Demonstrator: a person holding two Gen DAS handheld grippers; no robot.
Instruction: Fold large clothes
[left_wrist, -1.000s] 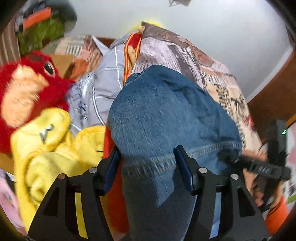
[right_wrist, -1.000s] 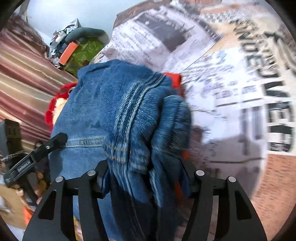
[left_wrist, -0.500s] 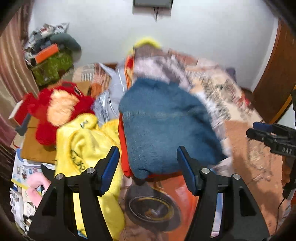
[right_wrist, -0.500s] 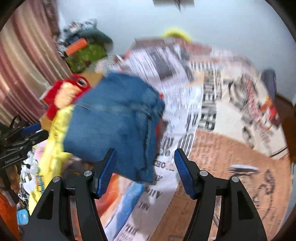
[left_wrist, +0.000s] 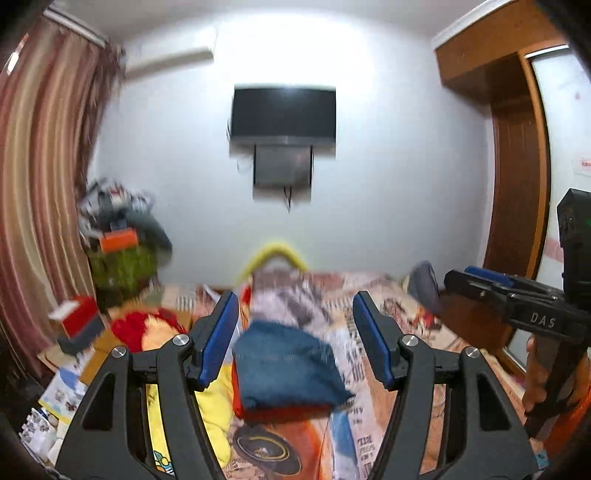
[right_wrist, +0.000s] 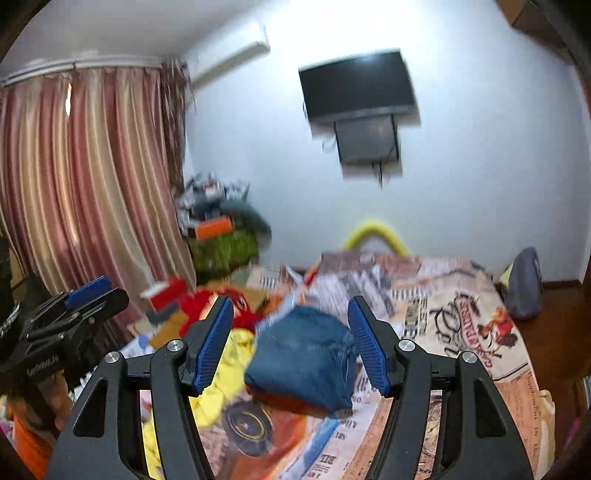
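**Folded jeans lying on the bed, both grippers standing clear**

The bed (left_wrist: 399, 325), under its newspaper-print cover, is filling the lower part of both wrist views and serving as the landmark. A striped curtain (right_wrist: 92, 177) is hanging to the left of the bed, and a dark television (left_wrist: 283, 112) is sitting on the wall beyond the bed's far end. On the bed's left half the folded jeans (left_wrist: 288, 363) are lying as a compact blue bundle, resting on an orange-red garment (left_wrist: 280, 411). Against the bundle's left side a yellow garment (left_wrist: 210, 406) is spreading toward the bed's left edge, with a red plush toy (left_wrist: 147, 326) just beyond it. The left gripper (left_wrist: 291, 336) is hovering off the bed's near end, its blue pads spread apart and nothing between them; the jeans are lying farther along the bed, untouched. The right gripper (right_wrist: 291, 341) is standing the same way, spread and empty, with the jeans (right_wrist: 306, 369) lying beyond its fingertips.
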